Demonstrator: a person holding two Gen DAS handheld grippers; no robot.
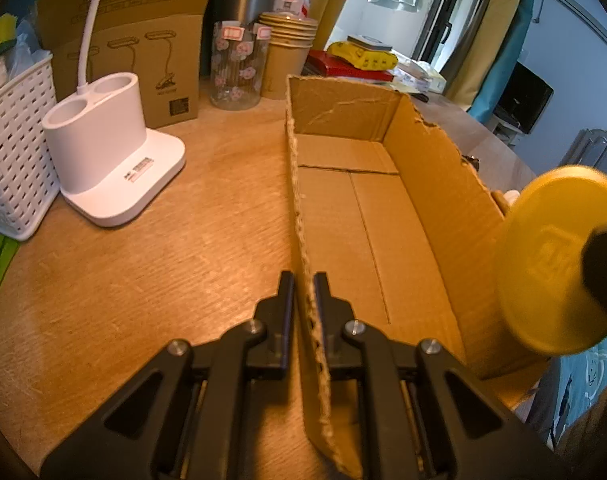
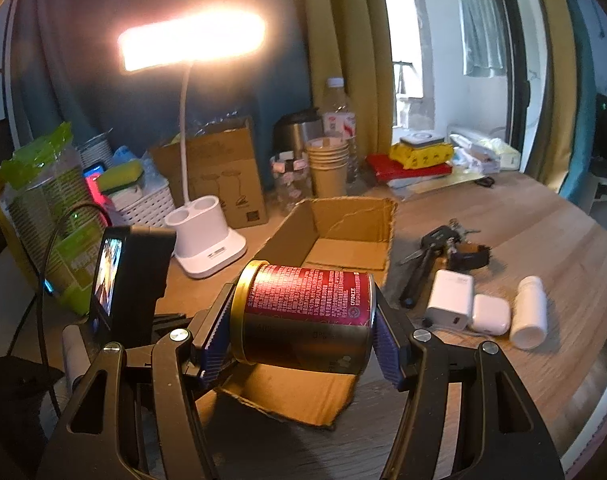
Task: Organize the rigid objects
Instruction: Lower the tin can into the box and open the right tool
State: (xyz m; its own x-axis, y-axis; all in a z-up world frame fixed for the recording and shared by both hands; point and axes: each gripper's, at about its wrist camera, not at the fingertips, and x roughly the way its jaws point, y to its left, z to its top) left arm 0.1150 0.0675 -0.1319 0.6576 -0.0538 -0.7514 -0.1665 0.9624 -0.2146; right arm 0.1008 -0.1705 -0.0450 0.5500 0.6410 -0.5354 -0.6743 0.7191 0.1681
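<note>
An open cardboard box lies on the wooden table; it also shows in the right wrist view. My left gripper is shut on the box's near left wall, one finger on each side. My right gripper is shut on a red and gold can, held sideways above the box's near end. In the left wrist view the can's yellow lid shows at the right, over the box's right wall.
A white lamp base, a white basket, a glass jar and paper cups stand behind the box. Right of the box lie keys, a white charger, an earbud case and a white bottle.
</note>
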